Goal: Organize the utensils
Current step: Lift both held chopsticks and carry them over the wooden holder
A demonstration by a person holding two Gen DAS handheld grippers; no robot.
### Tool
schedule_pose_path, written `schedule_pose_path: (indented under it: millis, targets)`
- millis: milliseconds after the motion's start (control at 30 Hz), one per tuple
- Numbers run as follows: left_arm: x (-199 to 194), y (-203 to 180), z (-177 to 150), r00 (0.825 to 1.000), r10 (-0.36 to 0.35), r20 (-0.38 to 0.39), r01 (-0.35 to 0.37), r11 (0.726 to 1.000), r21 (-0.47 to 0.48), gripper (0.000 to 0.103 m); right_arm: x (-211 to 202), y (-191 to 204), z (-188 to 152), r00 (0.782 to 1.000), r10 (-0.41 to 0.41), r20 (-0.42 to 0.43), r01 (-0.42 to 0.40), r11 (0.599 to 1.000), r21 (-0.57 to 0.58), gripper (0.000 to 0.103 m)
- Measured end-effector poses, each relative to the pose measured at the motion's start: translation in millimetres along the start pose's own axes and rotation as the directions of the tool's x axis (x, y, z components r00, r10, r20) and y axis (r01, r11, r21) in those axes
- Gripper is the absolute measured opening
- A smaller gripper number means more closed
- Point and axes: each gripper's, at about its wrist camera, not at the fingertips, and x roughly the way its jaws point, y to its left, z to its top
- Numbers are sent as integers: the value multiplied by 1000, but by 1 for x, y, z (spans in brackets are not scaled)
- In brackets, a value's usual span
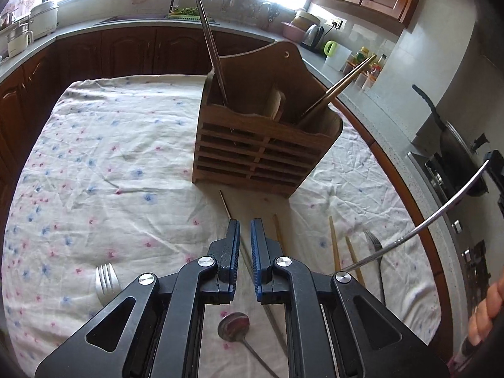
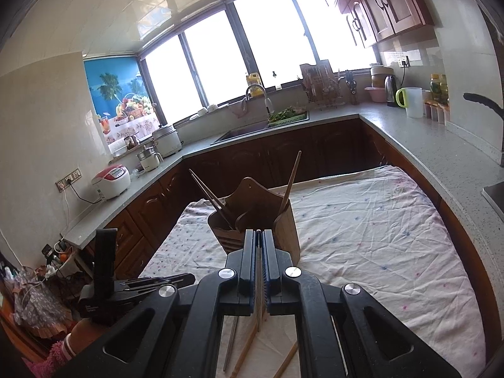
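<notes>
1. Clamped between the right gripper (image 2: 258, 231) fingers, a thin metal utensil handle (image 1: 453, 203) runs along them, its far end rising away.
2. Left gripper (image 1: 245, 222) hangs slightly parted, empty, above a metal chopstick (image 1: 227, 208) pointing toward the wooden holder (image 1: 267, 145).

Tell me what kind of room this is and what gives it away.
A home kitchen, almost certainly. A sink with a curved faucet sits under the windows, a rice cooker and an electric kettle stand on the L-shaped countertop, and a wooden utensil holder stands on a cloth-covered table.
</notes>
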Motion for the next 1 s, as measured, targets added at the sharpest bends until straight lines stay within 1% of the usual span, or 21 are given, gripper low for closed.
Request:
schedule_pose_path:
  millis: [33, 100, 133, 233, 300, 333, 400, 433, 467, 533, 600, 633, 700, 767, 800, 867, 1000]
  targets:
    - [13, -2, 2, 1000, 11, -19, -11, 1000, 5, 9, -1, -1, 0, 1000, 1, 0, -1, 1000, 2, 4]
    - [39, -6, 5, 997, 38, -66, -37, 999, 16, 16, -4, -5, 0, 1000, 0, 3, 0, 1000, 7, 4]
    - [52, -6, 6, 994, 65, -85, -63, 998, 18, 24, -5, -6, 1, 1000, -1, 5, 1, 1000, 11, 4]
    - [83, -6, 10, 983, 126, -130, -124, 992, 27, 26, -9, -12, 1, 1000, -6, 10, 6, 1000, 19, 4]
    - [100, -4, 11, 975, 146, -164, -143, 989, 31, 28, -11, -16, 1, 1000, -9, 13, 9, 1000, 27, 4]
    - [106, -5, 11, 973, 160, -164, -155, 987, 44, 27, -12, -18, 1, 1000, -9, 13, 9, 999, 31, 4]
    - [109, -11, 11, 971, 197, -132, -187, 979, 87, 26, -12, -22, 2, 1000, -7, 13, 6, 999, 43, 4]
    - [110, -14, 11, 968, 213, -131, -200, 974, 102, 20, -12, -24, 1, 1000, -4, 13, 3, 999, 49, 4]
    - [111, -15, 10, 967, 224, -121, -210, 970, 119, 8, -12, -25, 1, 1000, 0, 12, 0, 998, 55, 4]
    - [109, -14, 9, 970, 212, -121, -198, 973, 119, 6, -11, -27, 0, 1000, 2, 13, -3, 998, 63, 4]
    - [103, -11, 8, 974, 188, -123, -176, 979, 102, 6, -11, -27, 0, 1000, 2, 14, -3, 998, 66, 4]
    - [96, -9, 6, 978, 176, -111, -166, 982, 89, 6, -12, -27, -1, 1000, 4, 15, -5, 998, 67, 4]
    - [76, -6, 2, 987, 139, -79, -134, 989, 62, 5, -14, -25, 0, 1000, 5, 19, -6, 998, 64, 4]
    - [51, -4, -3, 996, 81, -36, -80, 996, 25, 5, -15, -23, 1, 1000, 8, 23, -9, 998, 60, 4]
    - [38, -3, -5, 998, 69, -15, -69, 998, 14, 5, -15, -22, 2, 1000, 8, 25, -10, 998, 58, 4]
    - [9, -2, -8, 999, 24, 42, -24, 1000, -4, 5, -17, -20, 4, 999, 12, 32, -14, 999, 52, 4]
    - [-44, -4, -9, 991, -23, 134, 25, 1000, -13, 4, -19, -11, 8, 999, 22, 45, -24, 999, 37, 4]
